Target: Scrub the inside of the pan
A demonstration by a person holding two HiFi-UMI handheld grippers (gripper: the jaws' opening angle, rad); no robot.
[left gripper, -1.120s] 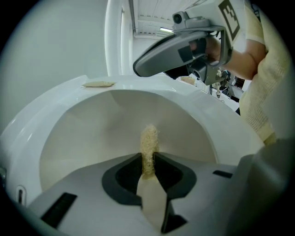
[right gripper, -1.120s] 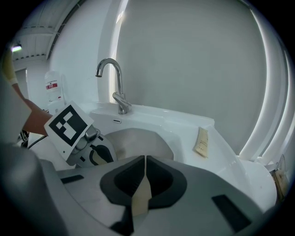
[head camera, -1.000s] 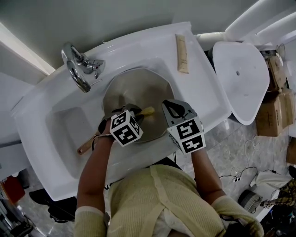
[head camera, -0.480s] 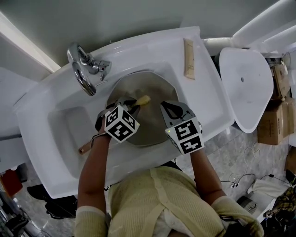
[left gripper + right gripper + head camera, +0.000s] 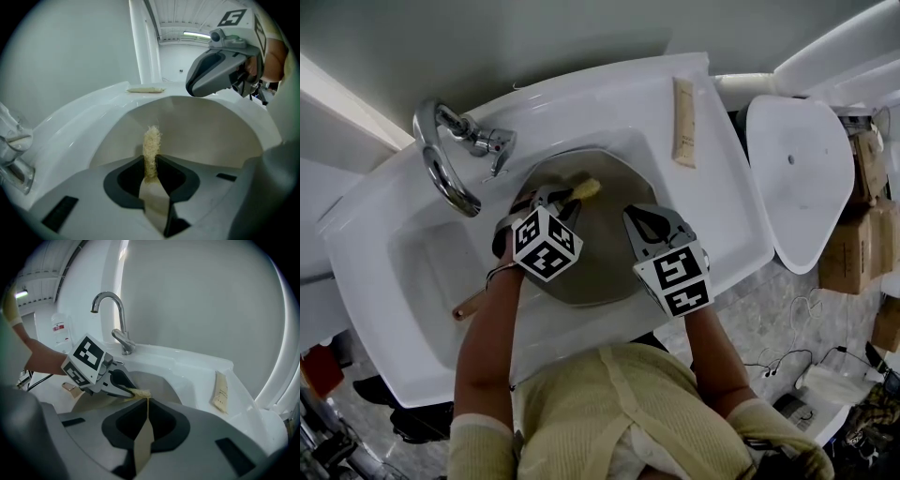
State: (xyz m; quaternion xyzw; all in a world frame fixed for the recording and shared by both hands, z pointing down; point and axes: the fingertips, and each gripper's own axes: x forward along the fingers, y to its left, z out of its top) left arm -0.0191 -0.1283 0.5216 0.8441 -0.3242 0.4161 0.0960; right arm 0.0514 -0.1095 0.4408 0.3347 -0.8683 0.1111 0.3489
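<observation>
Pan (image 5: 605, 272): sits in the white sink (image 5: 412, 281), centre of the head view, its wooden handle (image 5: 471, 304) pointing to the lower left.
Left gripper (image 5: 558, 195): fingers closed on a pale fibrous scrubber (image 5: 586, 188), over the upper left of the pan's inside.
Scrubber tip: sticks out past the fingers towards the pan's far wall; whether it touches the metal cannot be told.
Right gripper (image 5: 642, 217): fingers pressed together, over the pan's right part, just beside the left gripper.
Faucet (image 5: 441, 164): upper left, on the sink rim.
Sachet (image 5: 684, 108): flat on the rim, upper right.
</observation>
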